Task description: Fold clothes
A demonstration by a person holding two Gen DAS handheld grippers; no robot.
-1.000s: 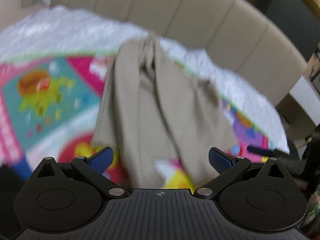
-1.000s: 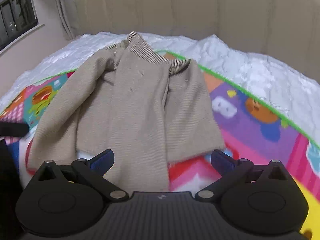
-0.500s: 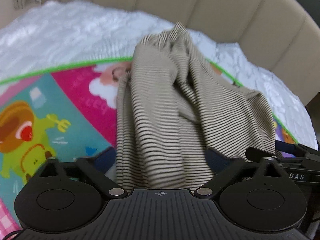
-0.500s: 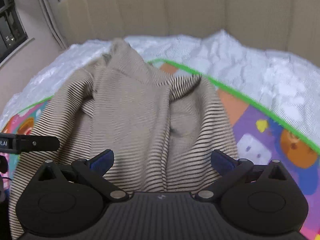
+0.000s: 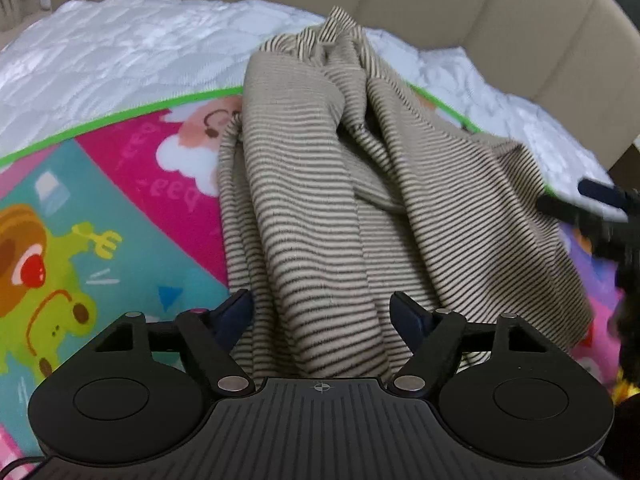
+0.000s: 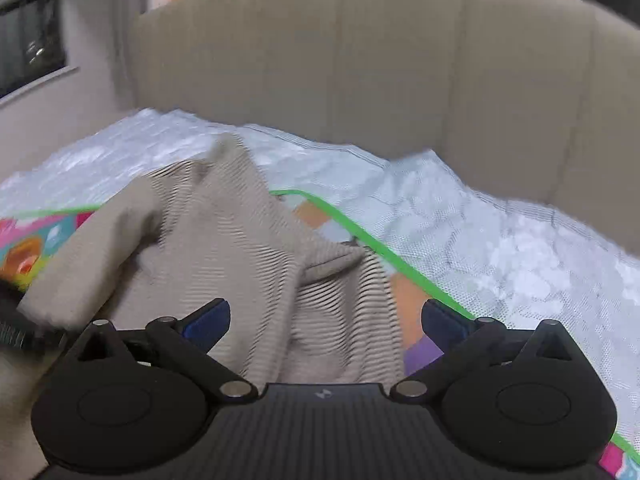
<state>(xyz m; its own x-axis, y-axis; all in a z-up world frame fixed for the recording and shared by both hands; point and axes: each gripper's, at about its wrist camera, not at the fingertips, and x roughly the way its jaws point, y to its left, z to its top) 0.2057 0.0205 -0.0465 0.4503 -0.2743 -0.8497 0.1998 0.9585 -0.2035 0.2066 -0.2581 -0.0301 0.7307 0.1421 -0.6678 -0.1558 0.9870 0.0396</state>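
Observation:
A beige shirt with thin dark stripes [image 5: 320, 200] lies crumpled on a colourful play mat [image 5: 120, 220], its collar end pointing at the headboard. My left gripper [image 5: 323, 314] is low over the shirt's near edge, open, with a raised fold of cloth between its blue fingertips [image 5: 238, 312]. In the right wrist view the shirt [image 6: 224, 248] is blurred. My right gripper [image 6: 325, 320] is open just above the shirt's right part, holding nothing. Each gripper shows at the edge of the other's view: the right gripper [image 5: 580, 204] and the left gripper [image 6: 16, 332].
The mat [image 6: 400, 292] has a green border and lies on a white quilted bed cover [image 5: 120, 60]. A padded beige headboard [image 6: 400, 80] curves round the far side. A window and curtain [image 6: 32, 40] stand at the far left.
Both grippers have come forward and down onto the shirt, which now fills the space between the fingers. The left fingers stand closer together than before, around a fold.

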